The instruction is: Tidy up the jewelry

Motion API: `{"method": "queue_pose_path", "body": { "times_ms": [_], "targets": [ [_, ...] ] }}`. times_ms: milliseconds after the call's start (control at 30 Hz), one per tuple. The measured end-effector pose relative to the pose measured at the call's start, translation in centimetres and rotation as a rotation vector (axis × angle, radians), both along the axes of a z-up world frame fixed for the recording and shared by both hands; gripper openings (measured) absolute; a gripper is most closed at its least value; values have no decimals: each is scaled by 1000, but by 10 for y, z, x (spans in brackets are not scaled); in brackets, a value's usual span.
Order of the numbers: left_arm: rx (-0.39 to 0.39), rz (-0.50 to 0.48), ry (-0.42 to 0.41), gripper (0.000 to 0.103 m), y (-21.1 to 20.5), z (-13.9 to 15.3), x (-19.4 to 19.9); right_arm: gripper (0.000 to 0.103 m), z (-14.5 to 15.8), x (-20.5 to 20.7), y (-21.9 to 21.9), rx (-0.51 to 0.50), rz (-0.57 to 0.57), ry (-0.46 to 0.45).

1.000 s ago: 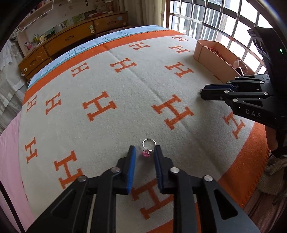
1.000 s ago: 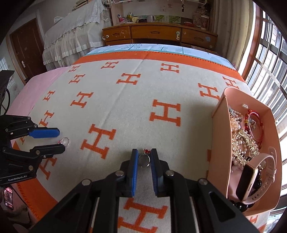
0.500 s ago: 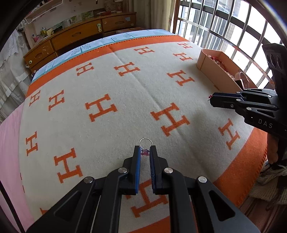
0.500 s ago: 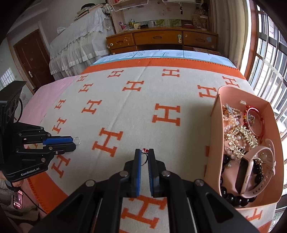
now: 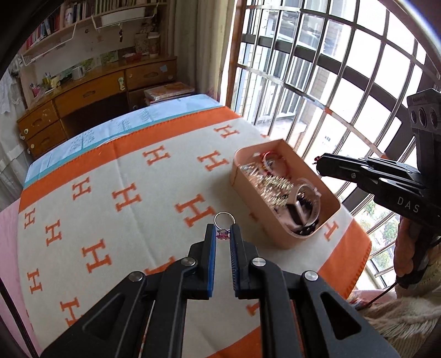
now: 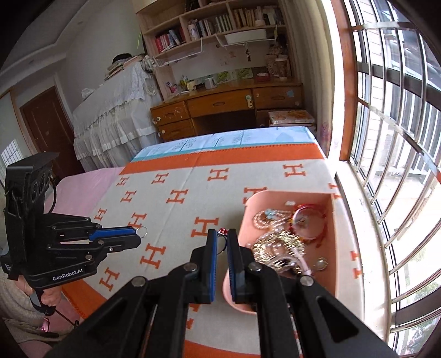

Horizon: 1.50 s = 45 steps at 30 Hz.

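A cream blanket [image 5: 137,220] with orange H motifs and an orange border covers the bed across mid-frame; a wooden desk [image 6: 226,107] with drawers stands at upper centre, bookshelves [image 6: 209,24] above it, a barred window [image 6: 391,137] at right; the left gripper [image 5: 222,234] clamps a pink-stoned ring [image 5: 224,224] beside the pink jewelry tray [image 5: 278,239]; the right gripper [image 6: 222,236] pinches a red-stoned ring [image 6: 222,234] at the tray's left rim.

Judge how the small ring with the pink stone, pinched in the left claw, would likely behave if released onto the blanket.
The ring is a thin metal hoop, so probably stiff and light. Held by the left claw at its pink stone, it may slip or twist. On the soft blanket it would likely settle flat rather than roll far.
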<state>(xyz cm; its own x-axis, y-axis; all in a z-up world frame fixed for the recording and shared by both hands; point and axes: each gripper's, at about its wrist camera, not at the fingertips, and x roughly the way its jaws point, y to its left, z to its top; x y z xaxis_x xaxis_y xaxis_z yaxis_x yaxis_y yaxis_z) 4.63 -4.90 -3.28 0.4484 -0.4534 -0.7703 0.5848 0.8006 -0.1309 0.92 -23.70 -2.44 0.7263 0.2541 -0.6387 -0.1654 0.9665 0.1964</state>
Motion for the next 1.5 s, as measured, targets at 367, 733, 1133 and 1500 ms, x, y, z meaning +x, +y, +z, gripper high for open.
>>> {"method": "queue_pose_path", "body": {
  "times_ms": [367, 733, 1133, 1500],
  "targets": [
    [-50, -54, 43, 8, -98, 3, 29, 7, -11, 31, -60, 1, -70, 94],
    [-90, -8, 158, 32, -117, -21, 55, 8, -33, 44, -76, 73, -47, 188],
    [-80, 156, 57, 82, -76, -3, 38, 8, -27, 36, -59, 98, 2, 165],
    [-59, 373, -45, 99, -19, 23, -5, 9, -21, 19, -39, 114, 37, 172]
  ]
}}
